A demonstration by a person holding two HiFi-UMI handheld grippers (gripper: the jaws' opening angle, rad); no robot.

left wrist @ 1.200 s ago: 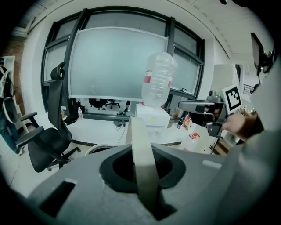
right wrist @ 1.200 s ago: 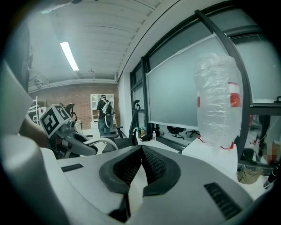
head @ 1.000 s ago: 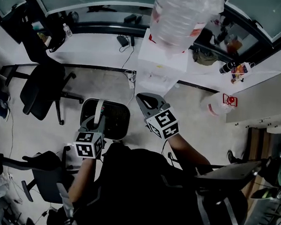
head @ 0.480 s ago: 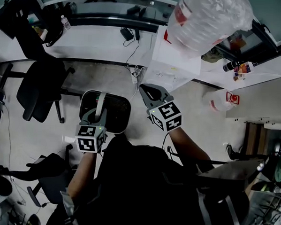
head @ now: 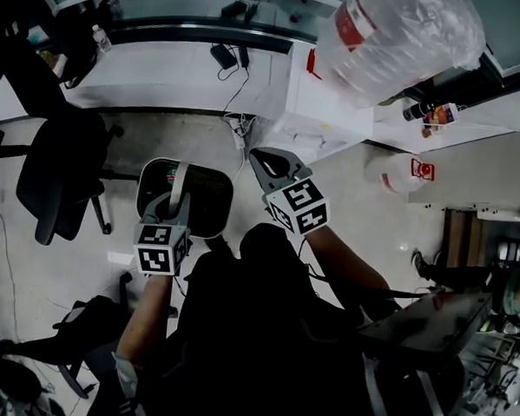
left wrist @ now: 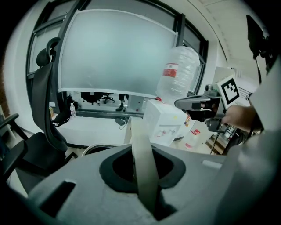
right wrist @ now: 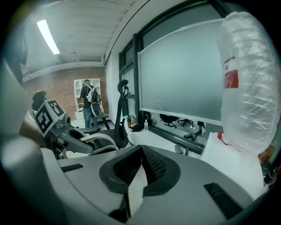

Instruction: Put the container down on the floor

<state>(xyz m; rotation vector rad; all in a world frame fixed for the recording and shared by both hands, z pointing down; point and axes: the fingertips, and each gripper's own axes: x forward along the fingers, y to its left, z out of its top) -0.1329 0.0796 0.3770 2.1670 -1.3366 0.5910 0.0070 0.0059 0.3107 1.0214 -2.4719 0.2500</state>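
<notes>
A: Head view first. Our left gripper [head: 177, 205] hangs the container [head: 206, 207] by its white handle [head: 180, 179] over the floor [head: 372, 217], btwn the office chair [head: 57, 175] & the water dispenser [head: 322, 110].

B: Base down yet?

A: Can't tell from up here; neither gap nor contact shows. We judge it's not set down, b/c the handle stands up into the jaws.

B: And our right gripper [head: 264, 162]?

A: Just beside the container's right rim, carrying nothing we can see.

B: Left gripper view?

A: Jaws narrow, pinched on the white band running up btwn them. A bit of the container's rim peeks out lower left. The grip looks about mid-handle, so we expect it to hang level.

B: Right gripper view?

A: Pads meet at the tips, nothing btwn them. The left gripper shows at the picture's left.

B: So how do we do this well?

A: We hold the pinch till the base sits flat. We lower straight, w/o swing, onto a bare patch away from the chair legs. Only then do we let go. If we release early, it may drop & tip.
</notes>
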